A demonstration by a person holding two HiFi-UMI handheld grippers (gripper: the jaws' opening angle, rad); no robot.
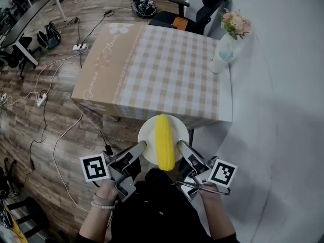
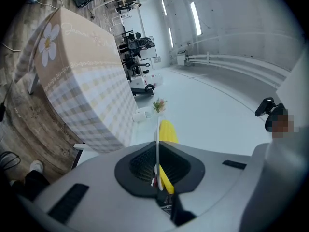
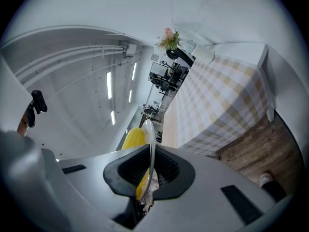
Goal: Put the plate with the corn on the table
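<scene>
A white plate [image 1: 148, 135] carries a yellow corn cob [image 1: 164, 140] lying lengthwise. It hangs in the air at the near edge of the table [image 1: 167, 75], which wears a beige checked cloth. My left gripper [image 1: 143, 147] is shut on the plate's left rim and my right gripper [image 1: 179, 146] is shut on its right rim. In the left gripper view the plate [image 2: 157, 139] shows edge-on between the pads of the left gripper [image 2: 158, 170], with the corn [image 2: 167, 132] beside it. The right gripper view shows the same: plate [image 3: 148, 139], corn [image 3: 134, 138], right gripper [image 3: 150, 170].
A white vase with pink flowers [image 1: 225, 49] stands at the table's far right corner. Office chairs [image 1: 202, 9] stand behind the table. Cables and a power strip [image 1: 78, 47] lie on the wooden floor to the left. A white wall [image 1: 283, 110] runs along the right.
</scene>
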